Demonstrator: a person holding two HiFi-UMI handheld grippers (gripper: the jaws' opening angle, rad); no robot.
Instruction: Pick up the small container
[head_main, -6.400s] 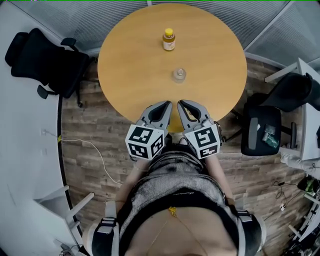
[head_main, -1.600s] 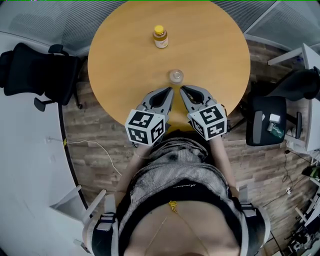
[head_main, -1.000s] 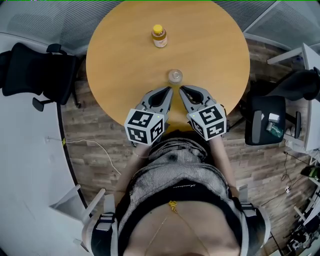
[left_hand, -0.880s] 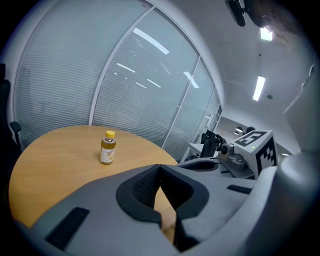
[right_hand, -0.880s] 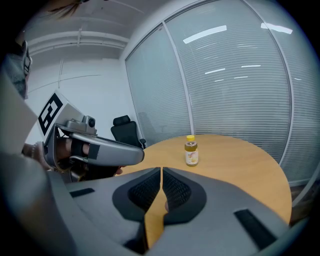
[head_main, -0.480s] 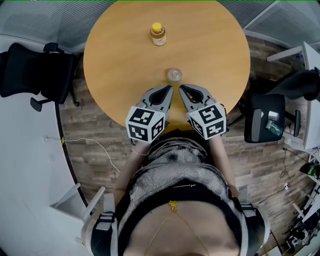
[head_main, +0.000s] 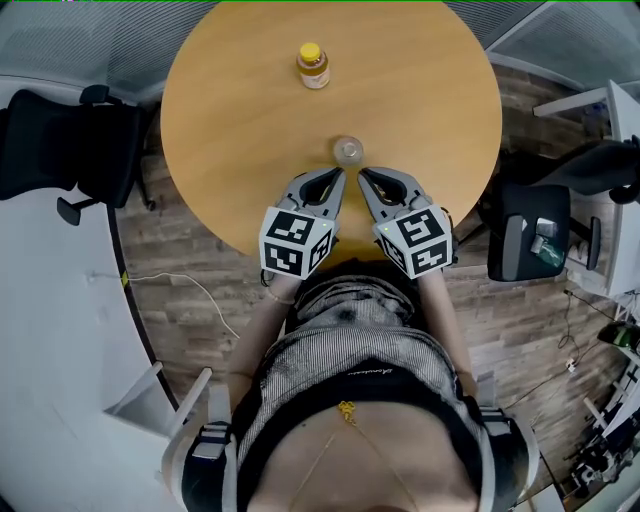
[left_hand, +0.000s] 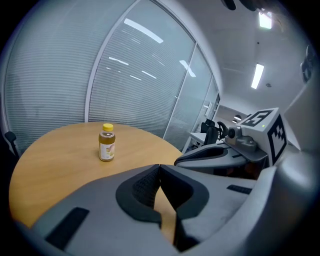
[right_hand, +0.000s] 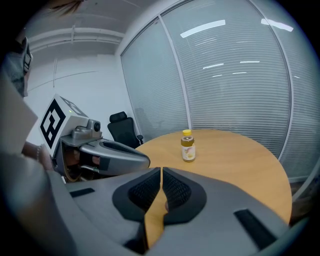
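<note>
The small clear container (head_main: 348, 151) stands on the round wooden table (head_main: 230, 130) near its front edge. Farther back stands a yellow-capped juice bottle (head_main: 312, 66), also seen as the bottle (left_hand: 106, 142) in the left gripper view and the bottle (right_hand: 188, 145) in the right gripper view. My left gripper (head_main: 339, 175) and right gripper (head_main: 363, 175) hover side by side just short of the container, both shut and empty. In the gripper views my left gripper (left_hand: 159, 165) and right gripper (right_hand: 161, 169) have their tips pressed together; the container is hidden behind them.
A black office chair (head_main: 60, 140) stands left of the table and another black chair (head_main: 530, 240) to the right. A white curved desk (head_main: 50, 380) runs along the left, with a cable (head_main: 190, 285) on the wood floor. Glass walls with blinds (left_hand: 75, 75) lie behind the table.
My left gripper has edged forward and slightly down toward the table edge. The right gripper has stayed put. Container and bottle have not moved on the table.
</note>
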